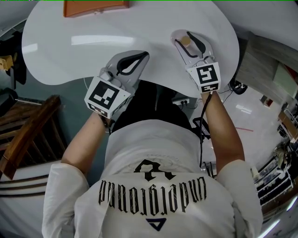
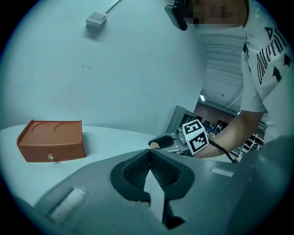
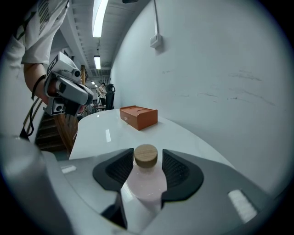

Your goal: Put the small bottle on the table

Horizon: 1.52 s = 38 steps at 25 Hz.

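Note:
The small bottle [image 3: 146, 183], pale pink with a round wooden cap [image 3: 146, 156], stands between the jaws of my right gripper [image 3: 146, 159]. A thin gap shows beside the cap and the pads do not press on it, so this gripper is open. The bottle's base is hidden. From the head view, only the cap [image 1: 186, 41] shows between the right gripper's [image 1: 185, 36] jaws, over the white table [image 1: 116, 42] near its front edge. My left gripper [image 1: 139, 56] hovers at the table's near edge, shut and empty, its pads meeting at the tips [image 2: 149, 153].
An orange-brown box [image 1: 95, 7] [image 2: 51, 140] [image 3: 139, 116] sits at the far side of the table. Wooden furniture [image 1: 28, 130] stands on the floor to the left. A small switch box [image 2: 96, 18] hangs on the wall behind the table.

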Motion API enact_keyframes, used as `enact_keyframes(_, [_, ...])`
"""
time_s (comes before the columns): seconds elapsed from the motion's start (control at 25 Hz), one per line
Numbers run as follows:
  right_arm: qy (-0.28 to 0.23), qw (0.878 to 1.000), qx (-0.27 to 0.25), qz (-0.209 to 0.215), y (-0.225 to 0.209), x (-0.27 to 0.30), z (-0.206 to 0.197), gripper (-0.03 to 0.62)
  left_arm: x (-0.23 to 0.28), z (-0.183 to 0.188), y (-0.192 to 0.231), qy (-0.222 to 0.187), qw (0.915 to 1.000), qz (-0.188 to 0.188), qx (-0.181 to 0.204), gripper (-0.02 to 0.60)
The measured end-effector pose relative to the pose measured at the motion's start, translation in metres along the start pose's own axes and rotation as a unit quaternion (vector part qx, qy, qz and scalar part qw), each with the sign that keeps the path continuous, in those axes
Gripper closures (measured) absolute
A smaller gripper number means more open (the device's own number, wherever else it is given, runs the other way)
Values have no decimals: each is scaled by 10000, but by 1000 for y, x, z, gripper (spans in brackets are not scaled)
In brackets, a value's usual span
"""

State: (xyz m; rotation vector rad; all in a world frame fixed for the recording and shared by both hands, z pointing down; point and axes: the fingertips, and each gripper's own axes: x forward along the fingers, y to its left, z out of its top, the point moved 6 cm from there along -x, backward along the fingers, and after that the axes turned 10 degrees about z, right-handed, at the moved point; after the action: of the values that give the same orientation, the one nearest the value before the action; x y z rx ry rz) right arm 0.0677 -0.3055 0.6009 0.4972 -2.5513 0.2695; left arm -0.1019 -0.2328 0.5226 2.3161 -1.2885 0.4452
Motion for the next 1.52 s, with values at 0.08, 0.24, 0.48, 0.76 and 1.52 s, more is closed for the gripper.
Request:
enact_keyframes(0.08, [-40, 10000, -11, -32, 1, -5, 0, 396, -3, 0, -4, -19, 10000, 31, 16, 574])
enact_keyframes(0.24, [-110, 9999, -72, -77, 6, -24, 5, 396, -9, 0, -17, -69, 10000, 48, 13, 574])
enact_keyframes(0.48, [-137, 9999, -66, -16, 14, -55, 8, 398, -18, 9, -42, -270, 9995, 169, 27, 574])
enact_keyframes(0.76, [-314, 9993, -182, 68, 33, -105, 24, 414, -32, 19, -79, -483, 9984, 242, 175, 574])
enact_keyframes(1.52, [-1000, 9938, -460, -158, 92, -293, 64, 557, -111, 99, -203, -1618, 9834, 429, 693, 574])
